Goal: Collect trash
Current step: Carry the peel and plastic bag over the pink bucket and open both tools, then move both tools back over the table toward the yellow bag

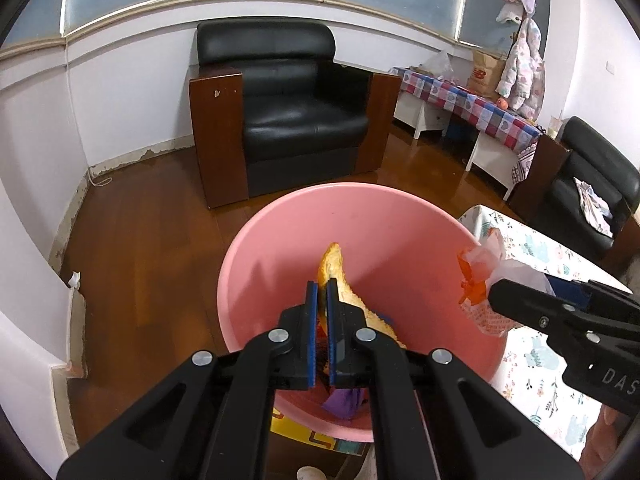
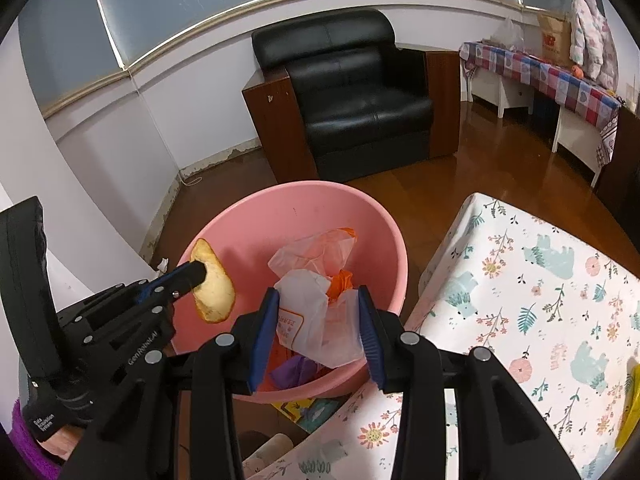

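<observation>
The pink basin serves as the trash receptacle. It sits low, just left of the table with the floral cloth, and both grippers hang over its opening.

We hold a slice of bread in the left gripper. Its jaws are nearly together, clamped on the slice edge-on. In the right wrist view the slice hangs above the near-left part of the basin, not yet released.

We hold a crumpled white and orange plastic bag in the right gripper. Its jaws stand fairly wide but press on the bag from both sides. The bag hangs above the near-right part of the basin, close to the rim.

At the basin bottom, purple scraps and some orange material already lie collected, partly hidden behind the bag.

Status, as we judge it: two items are carried to the drop point and await release. On the table, a yellow object shows at the far right edge of the view; we cannot tell whether it is trash. The rest of the visible cloth carries nothing.

A black armchair stands on the wooden floor beyond the basin.
</observation>
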